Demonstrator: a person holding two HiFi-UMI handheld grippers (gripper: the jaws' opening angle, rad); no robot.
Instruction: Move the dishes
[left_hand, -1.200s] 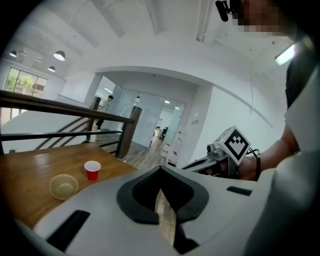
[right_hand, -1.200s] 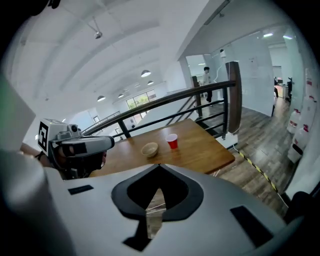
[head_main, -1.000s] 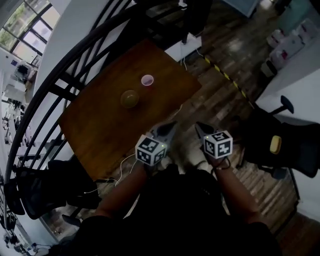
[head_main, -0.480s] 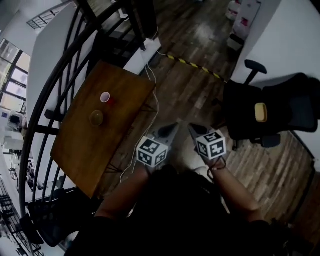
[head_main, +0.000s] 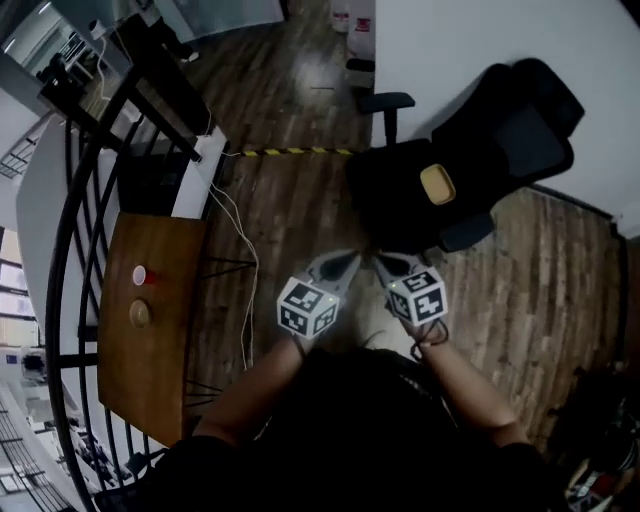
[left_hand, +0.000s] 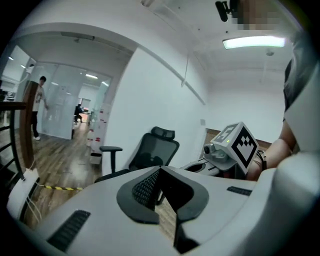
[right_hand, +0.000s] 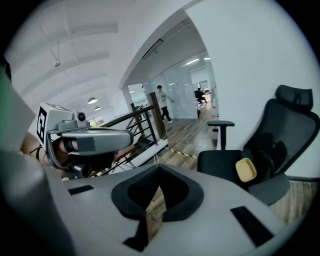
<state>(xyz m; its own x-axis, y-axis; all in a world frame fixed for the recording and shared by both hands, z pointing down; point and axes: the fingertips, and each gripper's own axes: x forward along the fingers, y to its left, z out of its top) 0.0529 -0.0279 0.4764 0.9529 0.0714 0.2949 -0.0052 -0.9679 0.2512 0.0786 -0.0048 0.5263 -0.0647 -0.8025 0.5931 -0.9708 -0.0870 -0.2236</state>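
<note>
We see a brown wooden surface (head_main: 150, 370) at far left, carrying a pale cup (head_main: 139, 275) and, just beside it, a round greenish bowl (head_main: 139, 313).

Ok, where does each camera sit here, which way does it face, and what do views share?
Head view: on the person's head, facing steeply down at floor, black office chair, table at left; forearms, left gripper and right gripper show.
Left gripper view: rides the left gripper, looks along its shut, empty jaws at the chair; right gripper shows at right.
Right gripper view: rides the right gripper, along its shut, empty jaws toward the chair's yellow dish; left gripper shows at left.
Shared: all see the chair.
</note>
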